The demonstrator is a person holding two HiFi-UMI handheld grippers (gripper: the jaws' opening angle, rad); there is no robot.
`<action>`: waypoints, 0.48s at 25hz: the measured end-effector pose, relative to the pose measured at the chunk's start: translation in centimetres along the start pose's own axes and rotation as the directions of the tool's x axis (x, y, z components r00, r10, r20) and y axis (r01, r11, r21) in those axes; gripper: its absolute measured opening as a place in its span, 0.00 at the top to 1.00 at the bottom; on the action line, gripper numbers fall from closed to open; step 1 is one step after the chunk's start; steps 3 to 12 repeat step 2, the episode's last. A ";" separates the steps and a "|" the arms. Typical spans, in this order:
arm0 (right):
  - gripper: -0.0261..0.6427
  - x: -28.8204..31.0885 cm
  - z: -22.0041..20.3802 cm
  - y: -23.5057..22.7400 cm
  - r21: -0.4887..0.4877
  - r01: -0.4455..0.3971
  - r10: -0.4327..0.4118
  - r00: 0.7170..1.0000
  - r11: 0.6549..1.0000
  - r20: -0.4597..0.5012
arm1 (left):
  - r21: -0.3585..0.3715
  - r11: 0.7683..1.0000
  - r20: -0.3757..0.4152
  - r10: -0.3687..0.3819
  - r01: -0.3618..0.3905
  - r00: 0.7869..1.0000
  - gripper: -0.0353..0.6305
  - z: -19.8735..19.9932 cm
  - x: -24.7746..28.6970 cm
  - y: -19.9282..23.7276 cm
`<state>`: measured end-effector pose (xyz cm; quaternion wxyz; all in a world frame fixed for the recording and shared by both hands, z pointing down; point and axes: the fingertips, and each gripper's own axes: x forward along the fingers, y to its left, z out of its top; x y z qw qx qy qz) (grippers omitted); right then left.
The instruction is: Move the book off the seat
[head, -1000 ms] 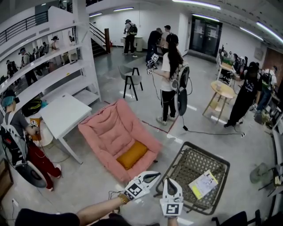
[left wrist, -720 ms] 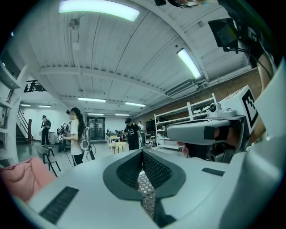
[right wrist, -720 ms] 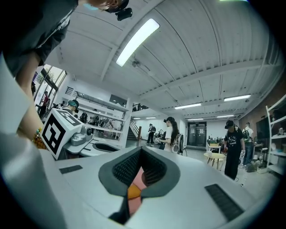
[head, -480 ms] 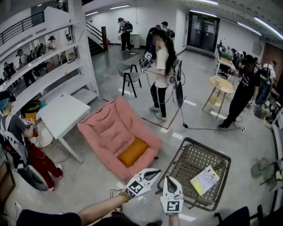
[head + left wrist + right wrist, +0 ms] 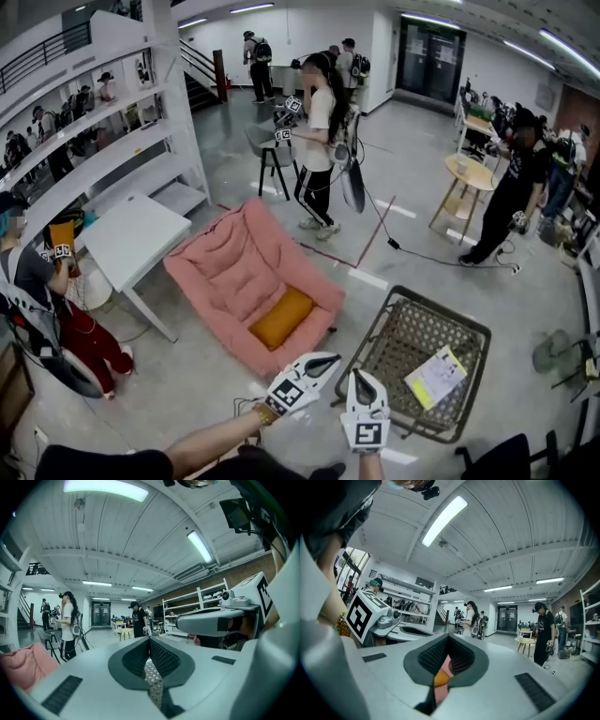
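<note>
A white and yellow book [image 5: 434, 377] lies flat on the woven wicker seat [image 5: 397, 344] at the lower right of the head view. My left gripper [image 5: 330, 357] hovers just left of the seat's near corner, jaws together and empty. My right gripper [image 5: 356, 373] is beside it over the seat's near edge, also shut with nothing held. In the left gripper view the closed jaws [image 5: 149, 639] show a sliver of wicker below them. In the right gripper view the closed jaws [image 5: 448, 637] show pink and orange fabric below.
A pink floor lounger [image 5: 239, 272] with an orange cushion [image 5: 281, 318] lies left of the seat. A white table [image 5: 131, 239] and white shelving [image 5: 103, 155] stand at the left, with a person [image 5: 42, 309] beside them. Another person [image 5: 314, 141] walks behind; a cable [image 5: 422, 253] crosses the floor.
Both grippers have stayed shut and nearly still. The person in white behind the lounger has walked to the left and farther away. The view has shifted slightly.
</note>
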<state>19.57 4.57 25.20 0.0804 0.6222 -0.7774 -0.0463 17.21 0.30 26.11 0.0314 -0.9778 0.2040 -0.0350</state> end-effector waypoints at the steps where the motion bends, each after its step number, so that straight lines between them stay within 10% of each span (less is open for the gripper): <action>1: 0.94 0.1 0.0 0.1 0.003 -0.001 0.001 1.000 1.000 0.003 | -0.001 1.000 -0.002 0.000 0.000 1.000 0.95 -0.1 0.0 0.1; 12: 0.94 0.2 0.1 0.2 0.006 -0.003 0.003 1.000 1.000 0.008 | -0.002 1.000 -0.003 0.001 -0.001 1.000 0.95 -0.2 -0.1 0.2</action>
